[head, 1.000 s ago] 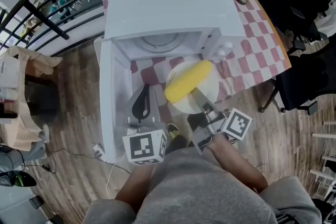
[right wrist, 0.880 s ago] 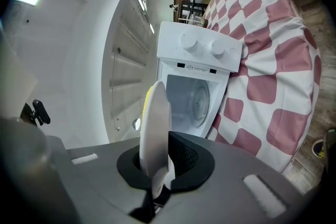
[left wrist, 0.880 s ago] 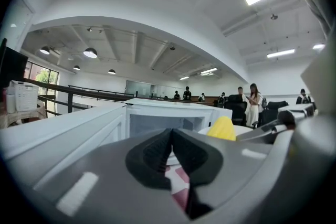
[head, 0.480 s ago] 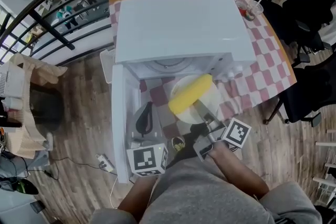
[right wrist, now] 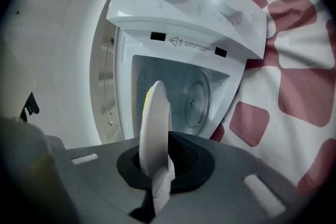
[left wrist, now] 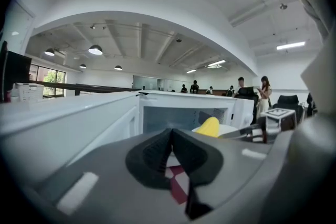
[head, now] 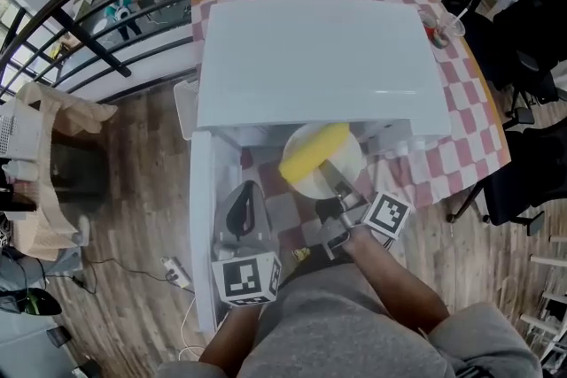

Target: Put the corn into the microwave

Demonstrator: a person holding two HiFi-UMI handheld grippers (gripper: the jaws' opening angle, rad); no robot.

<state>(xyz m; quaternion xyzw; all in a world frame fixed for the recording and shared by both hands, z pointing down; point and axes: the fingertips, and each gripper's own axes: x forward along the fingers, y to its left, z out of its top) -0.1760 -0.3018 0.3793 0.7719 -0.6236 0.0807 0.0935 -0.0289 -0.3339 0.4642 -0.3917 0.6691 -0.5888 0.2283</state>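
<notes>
A yellow corn cob [head: 312,151] lies on a white plate [head: 350,162] right at the mouth of the white microwave [head: 310,57], whose door [head: 202,217] hangs open to the left. My right gripper [head: 341,189] is shut on the plate's near rim. In the right gripper view the plate [right wrist: 156,123] stands edge-on between the pads, a sliver of corn [right wrist: 147,99] shows behind it, and the cavity [right wrist: 184,97] lies just ahead. My left gripper [head: 244,208] is shut and empty beside the door. The left gripper view shows the corn [left wrist: 210,126] to the right of its jaws [left wrist: 171,134].
The microwave stands on a red-and-white checkered tablecloth [head: 461,146]. A cup with a red drink [head: 440,27] is at the table's far right corner. Black chairs [head: 532,173] stand to the right and a brown box [head: 53,128] to the left. A railing runs behind the table.
My right gripper has carried the plate and corn forward, from in front of the microwave to its opening. My left gripper has also moved forward along the open door.
</notes>
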